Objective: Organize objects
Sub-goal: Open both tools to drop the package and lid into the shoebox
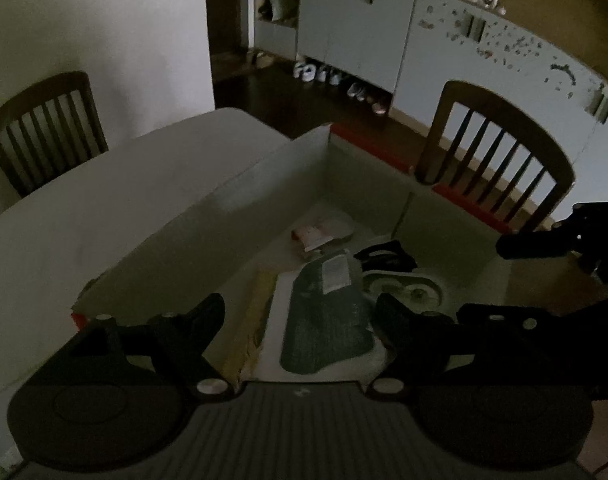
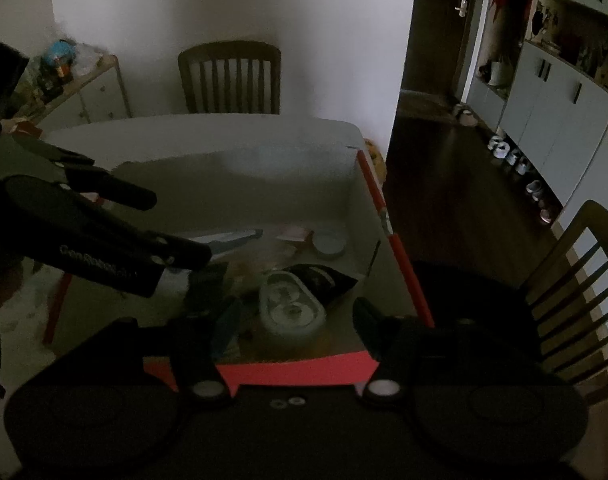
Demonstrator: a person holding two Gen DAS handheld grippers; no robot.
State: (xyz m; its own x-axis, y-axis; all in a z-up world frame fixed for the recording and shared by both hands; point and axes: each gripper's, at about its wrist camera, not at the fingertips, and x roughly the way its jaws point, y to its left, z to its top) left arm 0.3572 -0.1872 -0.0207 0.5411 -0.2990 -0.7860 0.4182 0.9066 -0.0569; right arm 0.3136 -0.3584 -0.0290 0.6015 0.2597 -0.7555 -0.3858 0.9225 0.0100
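**Two grippers over one open box**

The left gripper [image 1: 299,312] and right gripper [image 2: 291,316] both hang spread wide and empty above one cardboard box [image 2: 287,168]. Below them lie one oval white case [image 2: 291,308], one dark pouch [image 1: 328,312], possibly fabric, and one round tin [image 2: 328,245].

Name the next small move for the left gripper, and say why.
Probably lower the left gripper straight down onto the dark green pouch. Its jaws are open and empty, and the pouch lies between the fingertips in the box, beside the white oval case.
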